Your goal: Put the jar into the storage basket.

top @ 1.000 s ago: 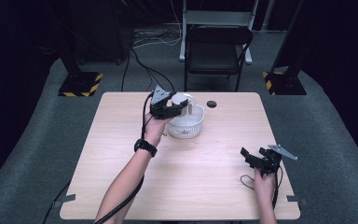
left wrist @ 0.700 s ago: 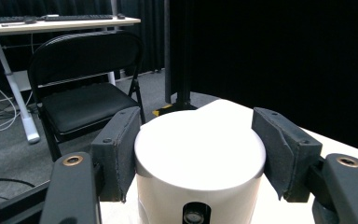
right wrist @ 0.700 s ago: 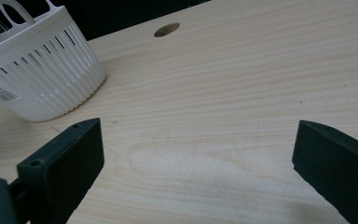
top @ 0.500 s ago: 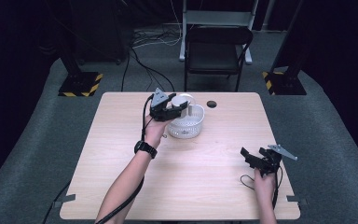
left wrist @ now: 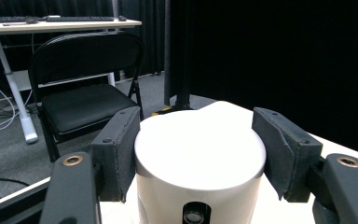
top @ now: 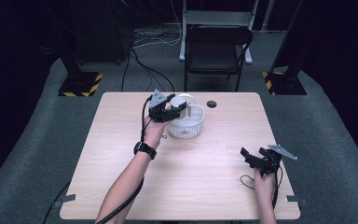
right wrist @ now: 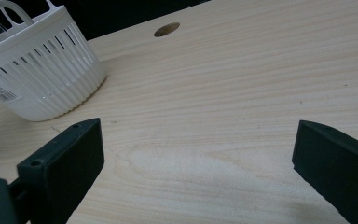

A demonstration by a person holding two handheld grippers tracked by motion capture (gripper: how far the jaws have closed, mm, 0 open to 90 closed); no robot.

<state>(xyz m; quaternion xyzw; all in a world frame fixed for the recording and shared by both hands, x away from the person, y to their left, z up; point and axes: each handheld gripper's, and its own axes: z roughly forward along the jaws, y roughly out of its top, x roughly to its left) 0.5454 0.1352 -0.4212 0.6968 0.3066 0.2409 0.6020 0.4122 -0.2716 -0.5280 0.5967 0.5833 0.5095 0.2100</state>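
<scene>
White cup [left wrist: 199, 158] sits clamped between the pads of the left claw [top: 173, 108], held just above the white slotted basket [top: 186, 125]. Right claw [top: 255, 157] gapes wide over bare worktop [right wrist: 223, 116], gripping nothing, well apart from the basket.

text: none legible | white basket [right wrist: 42, 79]: small sticker label [right wrist: 2, 94] on its ribbed wall, print too small to read | floor bases [top: 80, 84]: yellow-black hazard stripes, no words
</scene>
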